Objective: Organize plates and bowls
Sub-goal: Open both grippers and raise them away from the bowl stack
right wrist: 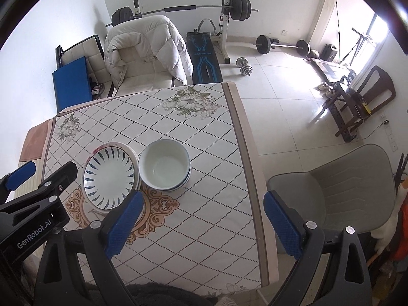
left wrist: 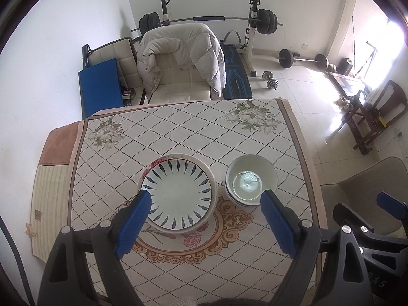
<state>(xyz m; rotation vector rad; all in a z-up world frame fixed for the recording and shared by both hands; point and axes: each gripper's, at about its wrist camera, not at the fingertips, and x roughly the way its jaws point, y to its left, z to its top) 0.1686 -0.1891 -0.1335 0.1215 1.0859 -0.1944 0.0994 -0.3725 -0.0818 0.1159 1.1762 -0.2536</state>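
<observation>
Nearest the cameras, the left tongs (left wrist: 205, 201) hang spread wide above the plates (left wrist: 178, 191) and pinch nothing, and the right tongs (right wrist: 204, 205) hang just as wide and empty over the cloth to the right of the plates. The plates, a blue-leaf one on top of a floral-rimmed one, sit stacked on the worktop (left wrist: 178, 125), with the bowls (left wrist: 251, 181) nested just to their right, near but apart. Sorting looks about done, so the risks lie in any further handling. The glazed rims are smooth and the blue pads narrow, so a pinch on one edge could let a dish slip or tip. The top plate looks slightly off centre on the one below, so a nudge could slide it. The bowls stand closer to the worktop's right edge than the plates do, and a sideways knock could push them that way; the cloth could also drag if snagged. Beyond the plates the diamond-check cloth with flower prints runs to the far edge. Behind that a chair (left wrist: 178, 76) carries a white padded coat, a blue mat leans to its left, and a barbell rack (left wrist: 209, 19) stands at the wall, with dumbbells on the tiled floor to the right.
</observation>
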